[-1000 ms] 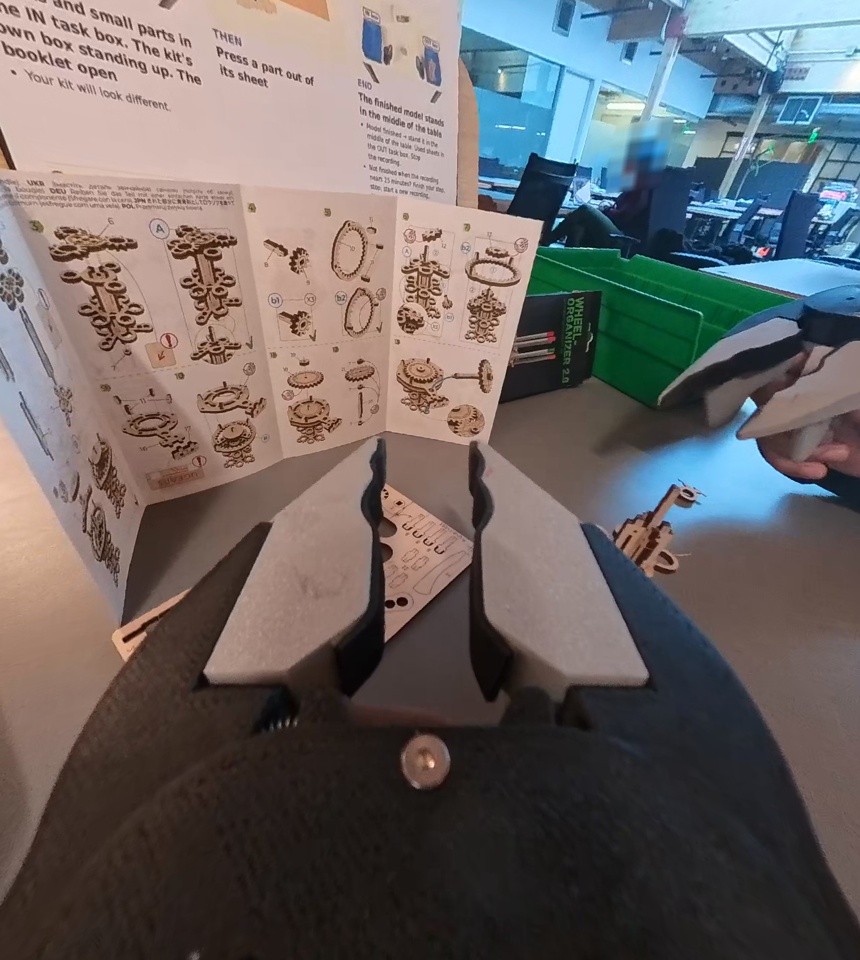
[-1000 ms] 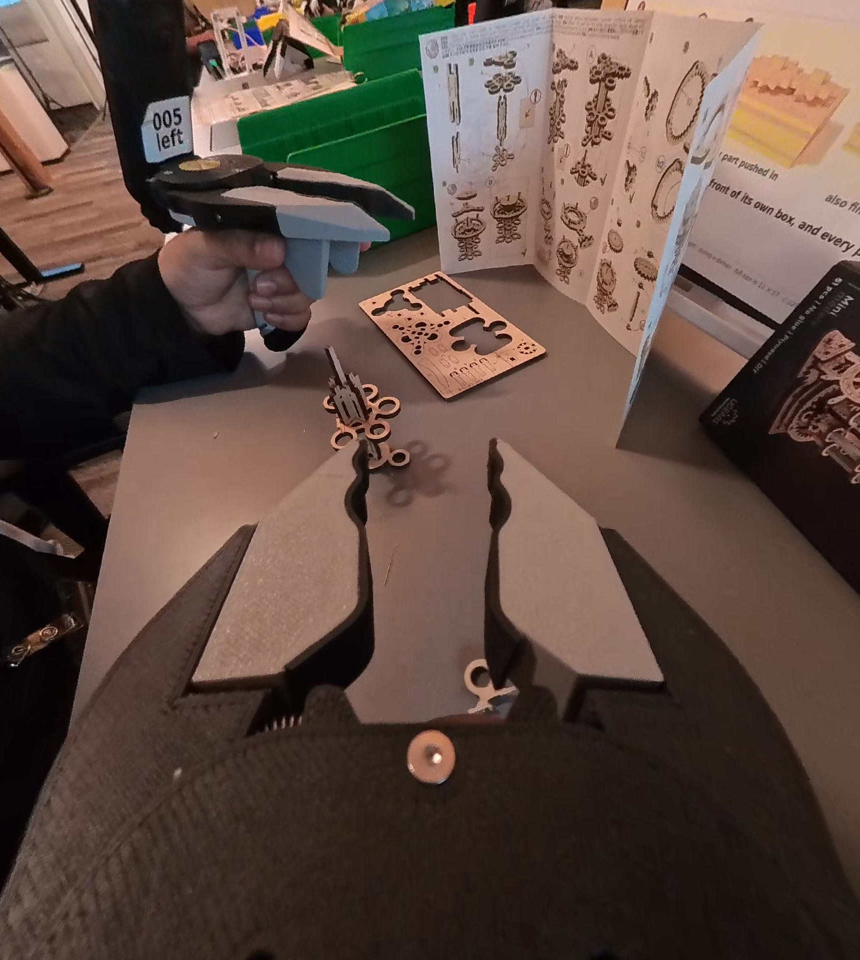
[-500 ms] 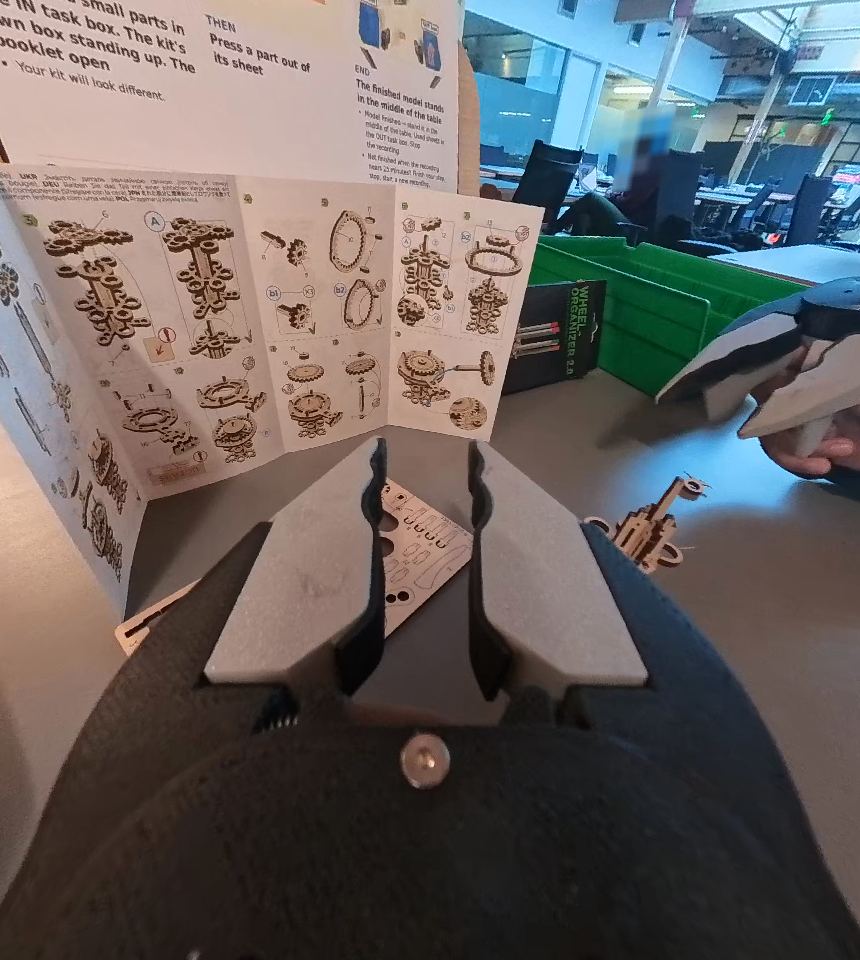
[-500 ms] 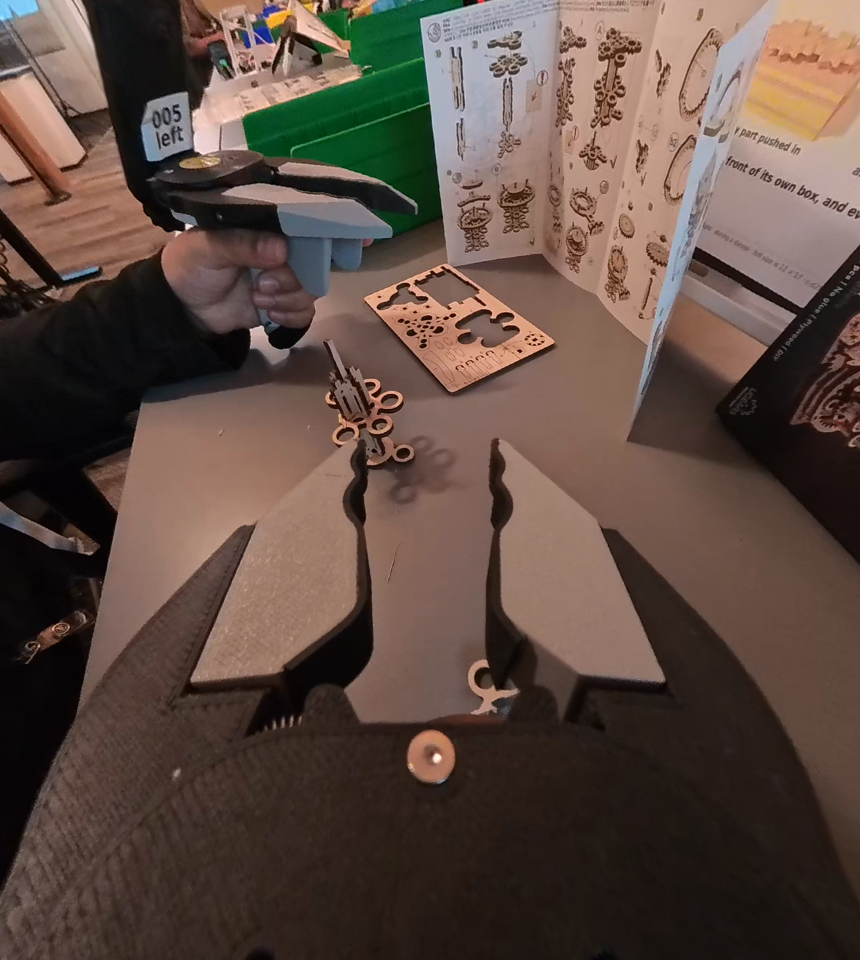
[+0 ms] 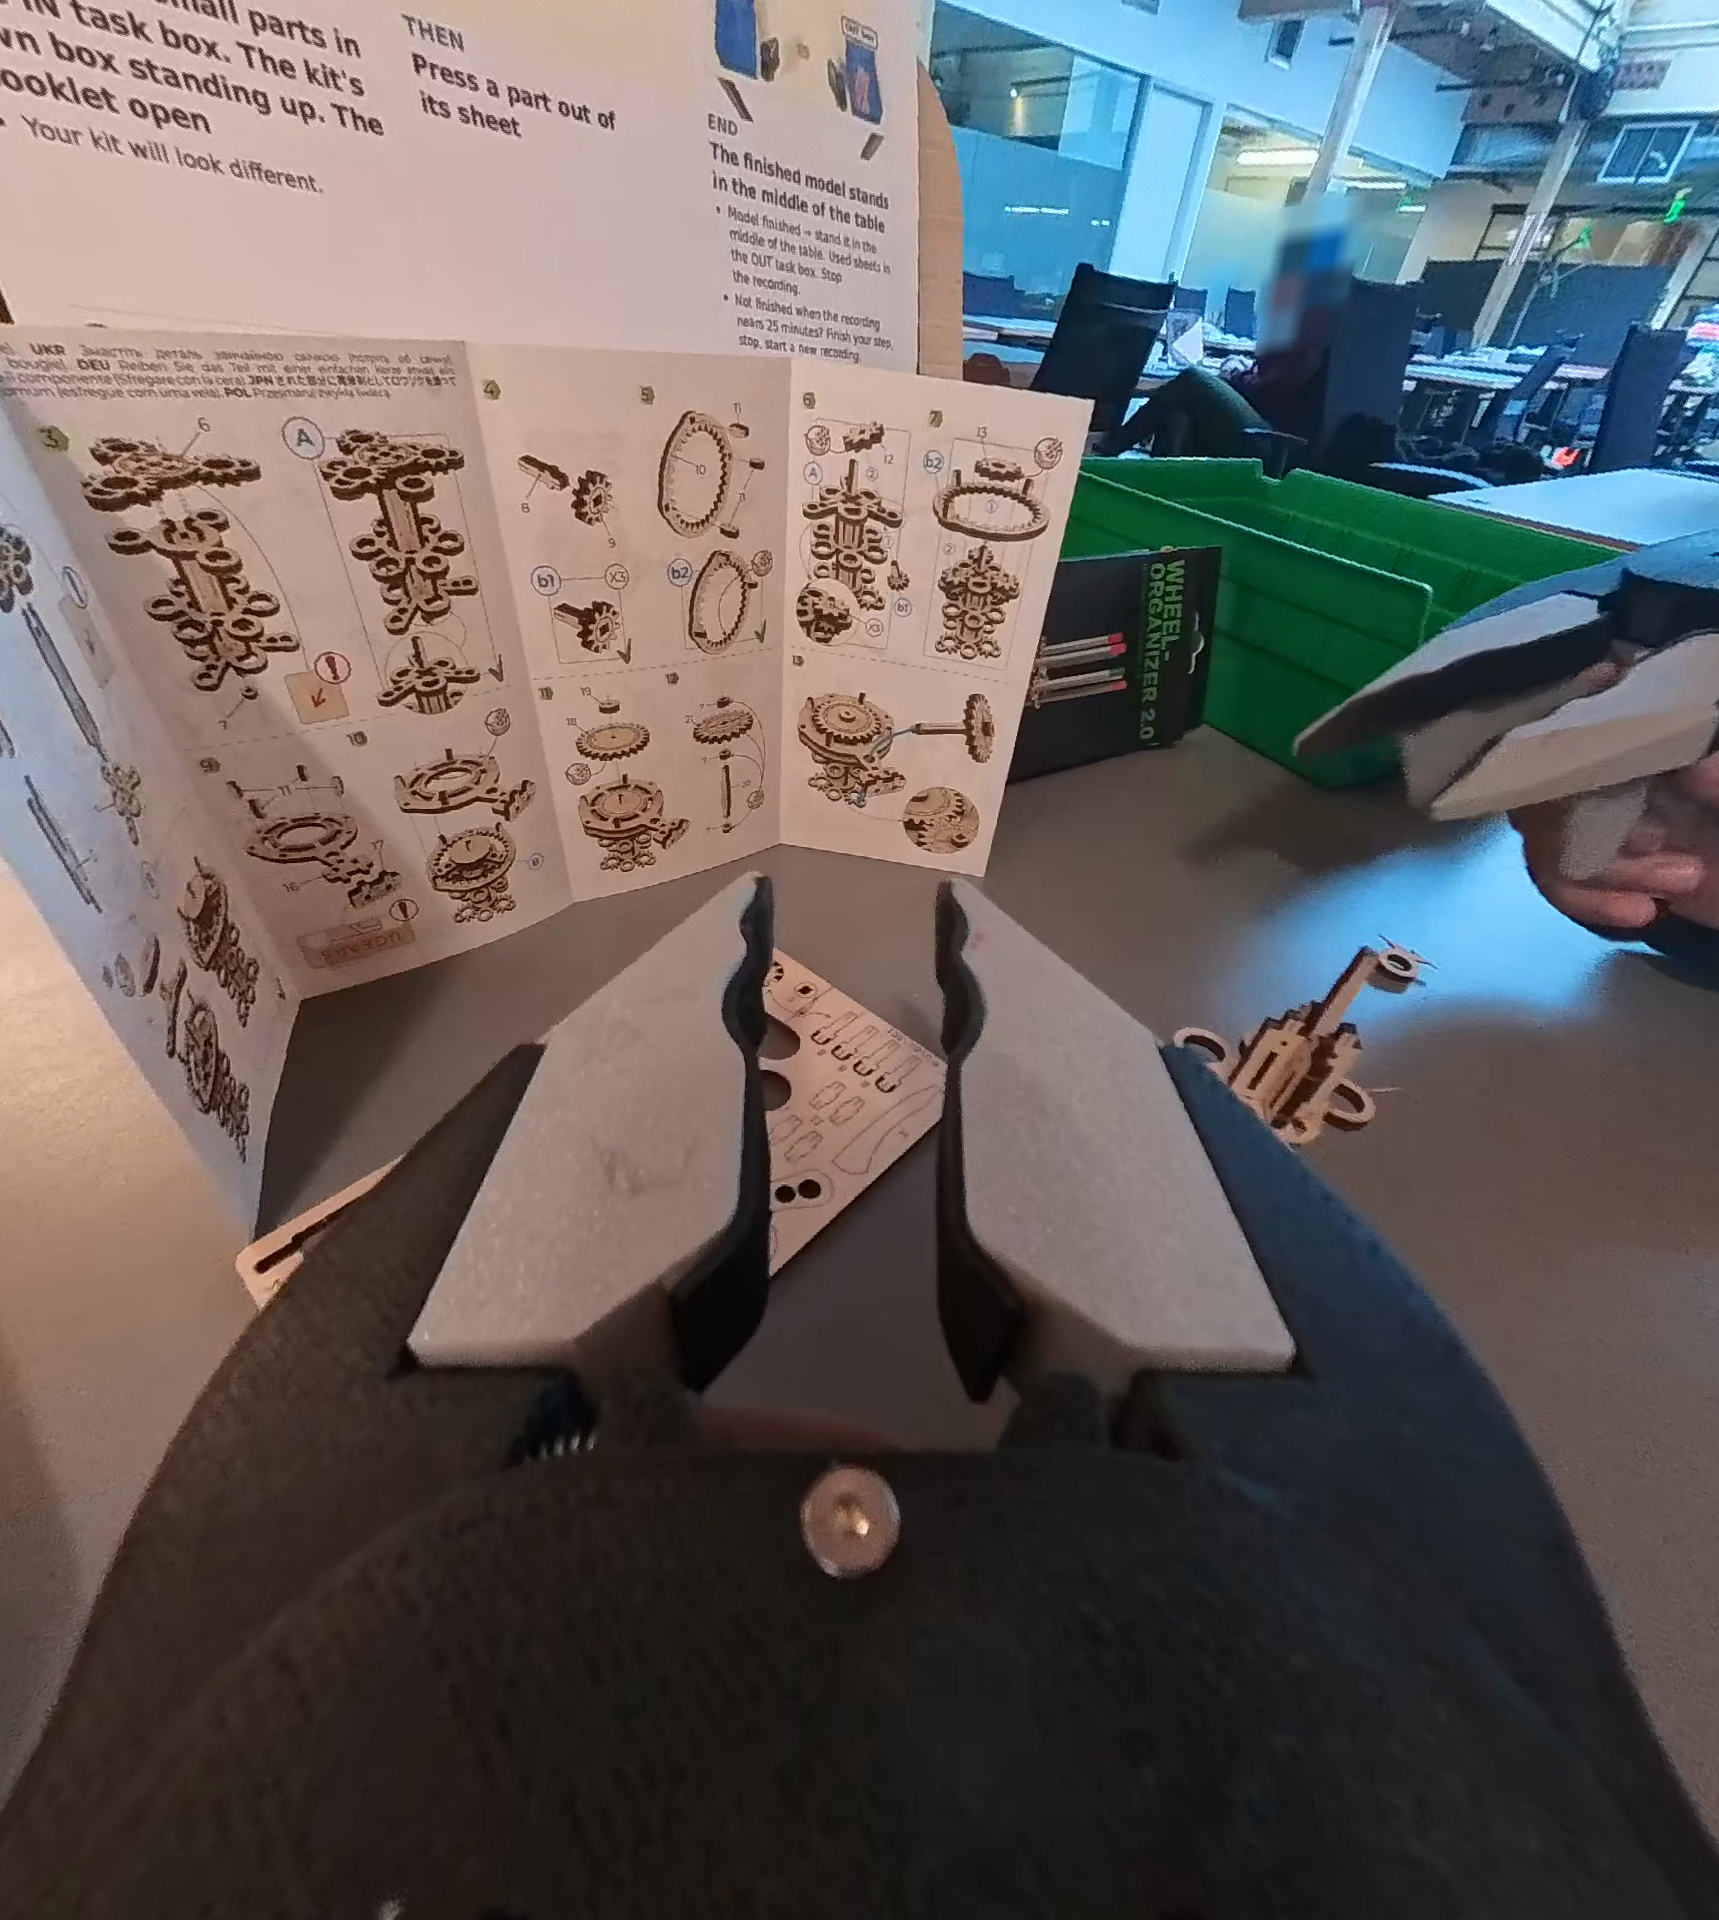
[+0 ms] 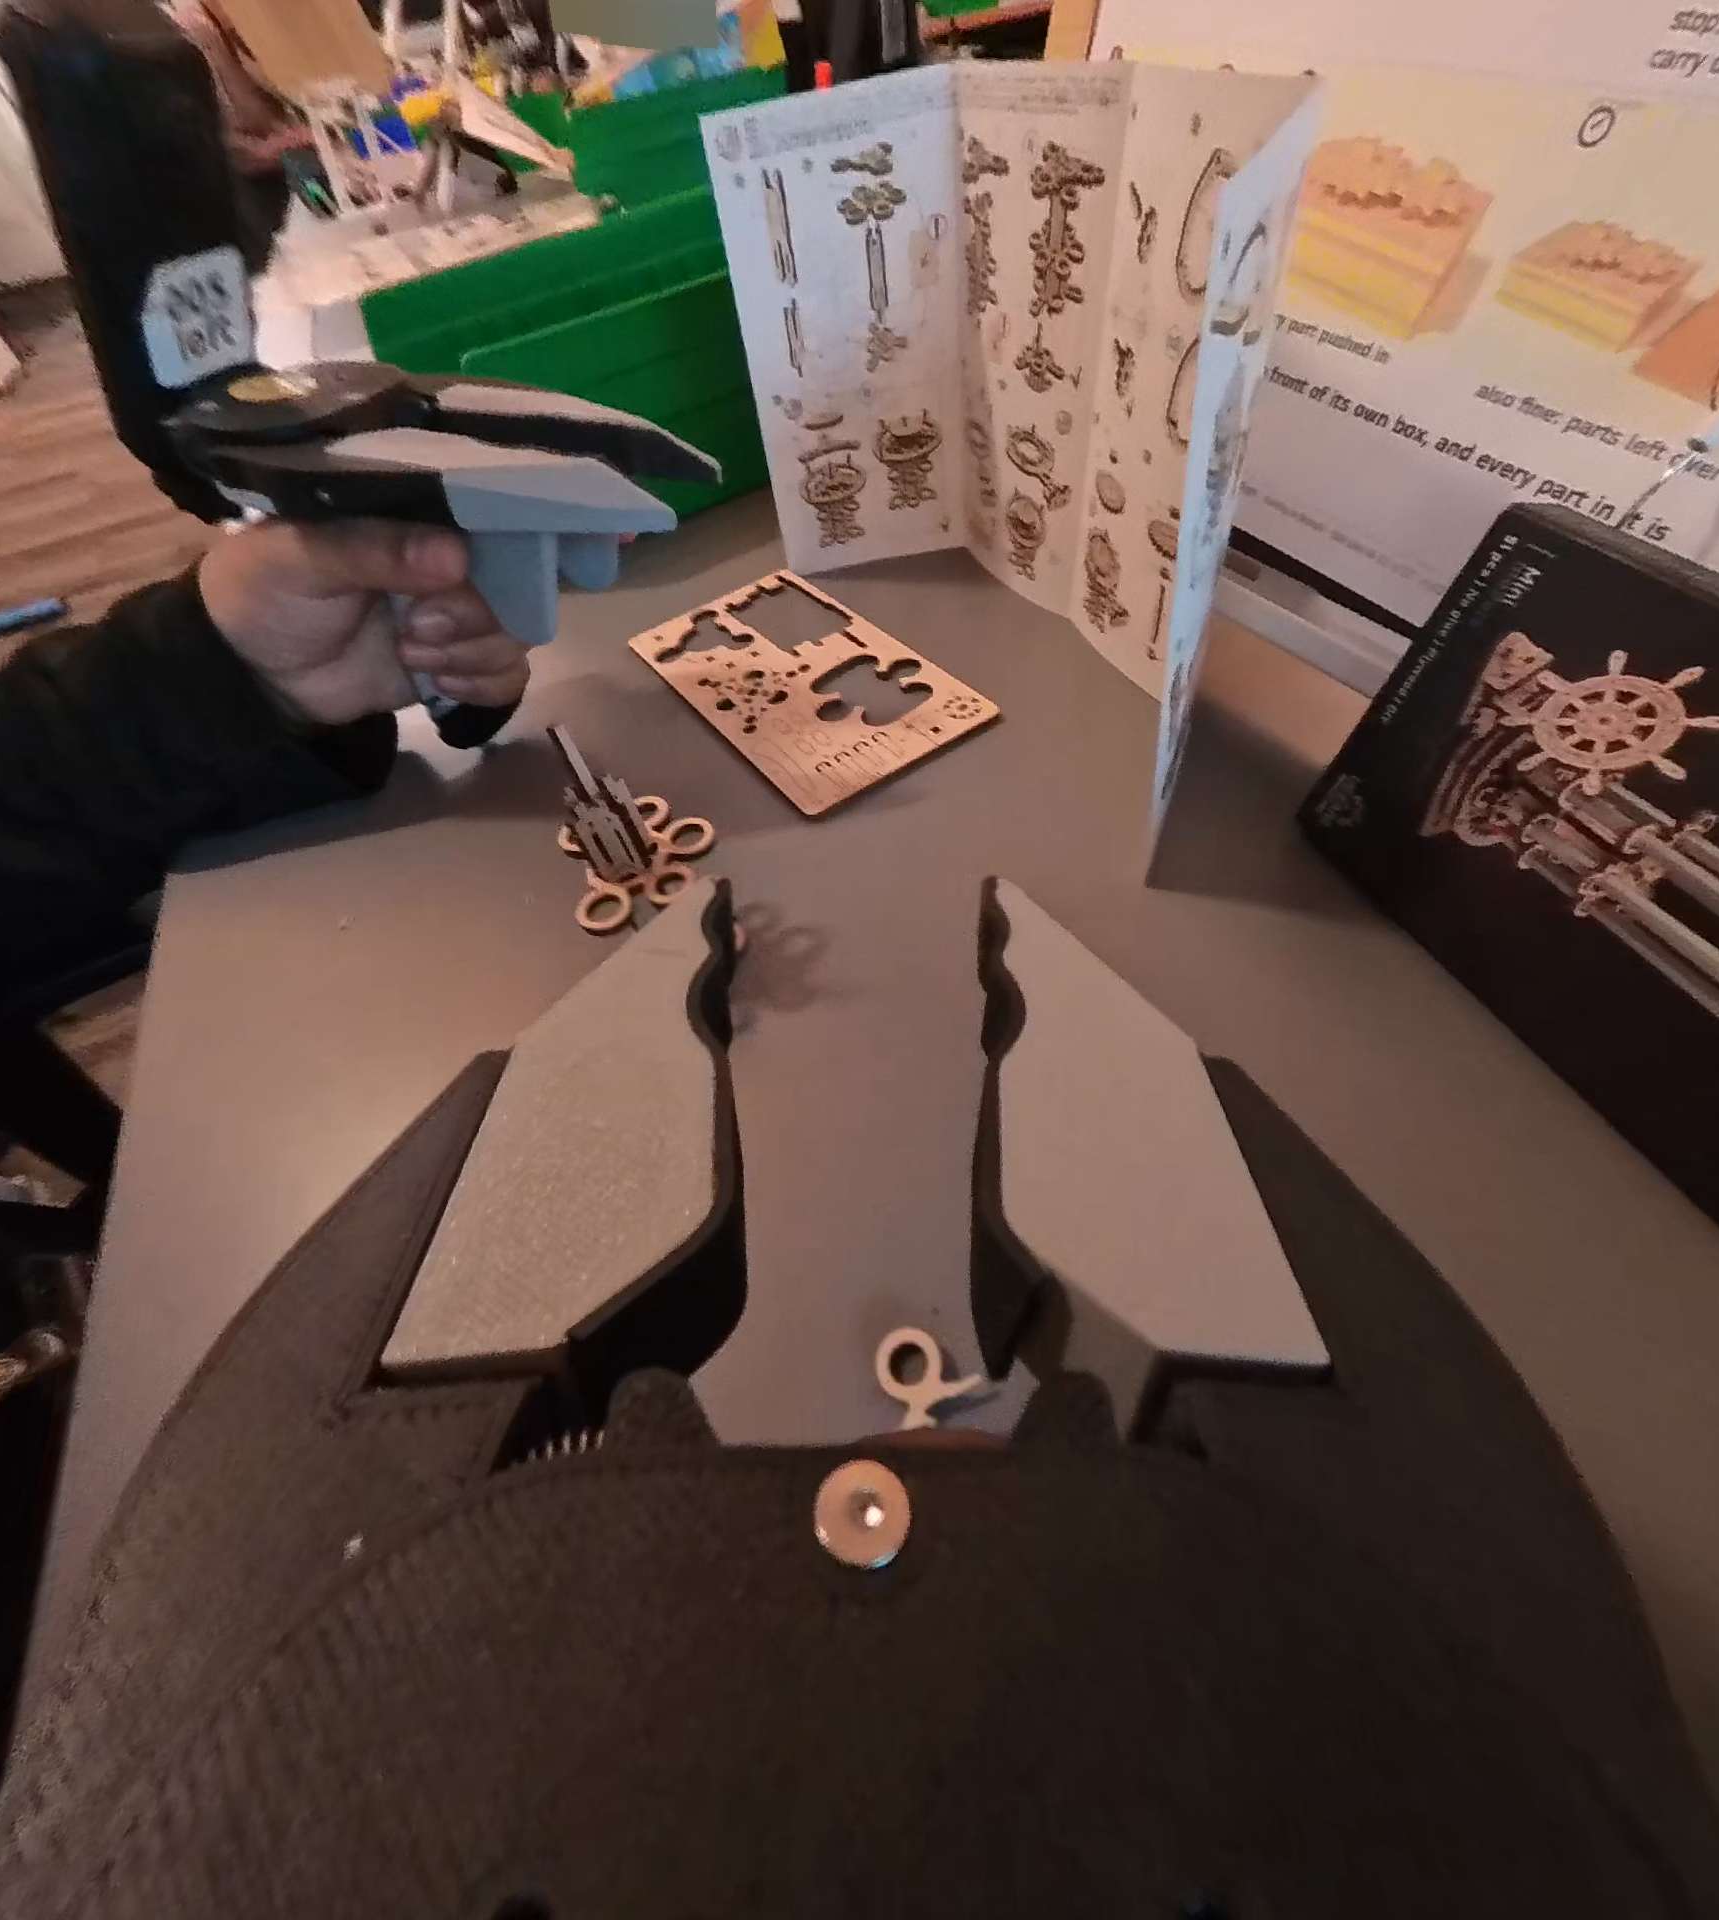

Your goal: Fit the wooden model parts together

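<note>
A small part-built wooden model (image 6: 626,842) of ringed plates around a central post lies on the grey table; it also shows in the left wrist view (image 5: 1296,1060). A flat wooden parts sheet (image 6: 813,691) with punched-out holes lies beyond it, and in the left wrist view (image 5: 834,1091) it sits under my left gripper. My left gripper (image 5: 847,904) is open and empty above the sheet. My right gripper (image 6: 855,904) is open and empty, just right of the model. A small loose ringed wooden piece (image 6: 912,1387) lies on the table near the base of its fingers.
A folded instruction booklet (image 5: 522,644) stands upright behind the sheet, with a white poster (image 5: 419,135) behind it. A black kit box (image 6: 1603,831) lies at the right. Green bins (image 5: 1302,592) stand at the table's far edge. The gap from one gripper's tips to the other's is roughly 15 cm.
Both grippers have drifted slightly; the right wrist view has moved in a little toward the model and booklet. Both stay open and empty. The wooden parts have not moved.
</note>
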Motion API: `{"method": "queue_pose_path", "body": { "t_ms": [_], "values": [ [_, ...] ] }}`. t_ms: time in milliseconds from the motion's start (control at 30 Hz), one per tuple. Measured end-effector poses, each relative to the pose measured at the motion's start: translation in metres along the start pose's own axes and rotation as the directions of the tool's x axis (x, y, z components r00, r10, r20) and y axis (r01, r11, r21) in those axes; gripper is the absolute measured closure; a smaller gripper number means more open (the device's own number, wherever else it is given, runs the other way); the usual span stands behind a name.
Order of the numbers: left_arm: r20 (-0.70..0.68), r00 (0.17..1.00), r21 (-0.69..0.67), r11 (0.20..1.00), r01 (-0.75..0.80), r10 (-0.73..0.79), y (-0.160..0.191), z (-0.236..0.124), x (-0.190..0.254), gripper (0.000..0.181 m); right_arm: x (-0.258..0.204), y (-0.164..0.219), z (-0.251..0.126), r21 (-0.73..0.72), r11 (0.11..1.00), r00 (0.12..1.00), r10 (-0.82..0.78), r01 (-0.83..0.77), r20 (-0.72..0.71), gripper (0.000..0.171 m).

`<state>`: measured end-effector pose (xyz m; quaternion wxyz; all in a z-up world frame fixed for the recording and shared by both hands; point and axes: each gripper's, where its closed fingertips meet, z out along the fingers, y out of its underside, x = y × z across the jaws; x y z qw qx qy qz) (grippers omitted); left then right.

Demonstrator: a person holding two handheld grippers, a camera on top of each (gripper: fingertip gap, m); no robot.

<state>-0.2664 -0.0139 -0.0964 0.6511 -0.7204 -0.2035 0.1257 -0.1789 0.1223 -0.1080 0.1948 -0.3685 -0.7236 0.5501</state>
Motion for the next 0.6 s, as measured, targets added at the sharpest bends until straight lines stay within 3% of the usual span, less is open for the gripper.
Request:
{"method": "queue_pose_path", "body": {
  "t_ms": [133,400,467,533,600],
  "values": [
    [0.004,1.0,0.0,1.0,0.002,-0.002,0.001,0.0,0.0,0.153,-0.005,-0.007,-0.004,0.039,0.997,0.996,0.068,-0.071,0.063,0.128],
    [0.005,1.0,0.0,1.0,-0.006,0.006,0.0,0.0,0.001,0.153,-0.002,-0.002,-0.002,0.008,1.0,1.0,0.025,-0.025,0.019,0.13],
    [0.015,1.0,0.008,1.0,-0.012,0.012,-0.001,0.0,0.0,0.16,-0.004,-0.003,-0.002,0.014,1.0,1.0,-0.004,0.004,0.015,0.141],
    [0.044,0.998,0.02,0.999,-0.039,0.038,-0.004,-0.002,-0.003,0.176,-0.006,-0.005,-0.003,0.015,0.998,0.998,-0.059,0.059,-0.007,0.165],
    [0.116,0.988,-0.002,0.995,-0.1,0.1,-0.003,-0.002,-0.011,0.181,-0.004,-0.011,-0.005,0.029,0.99,0.988,-0.133,0.136,-0.079,0.171]
  ]
}}
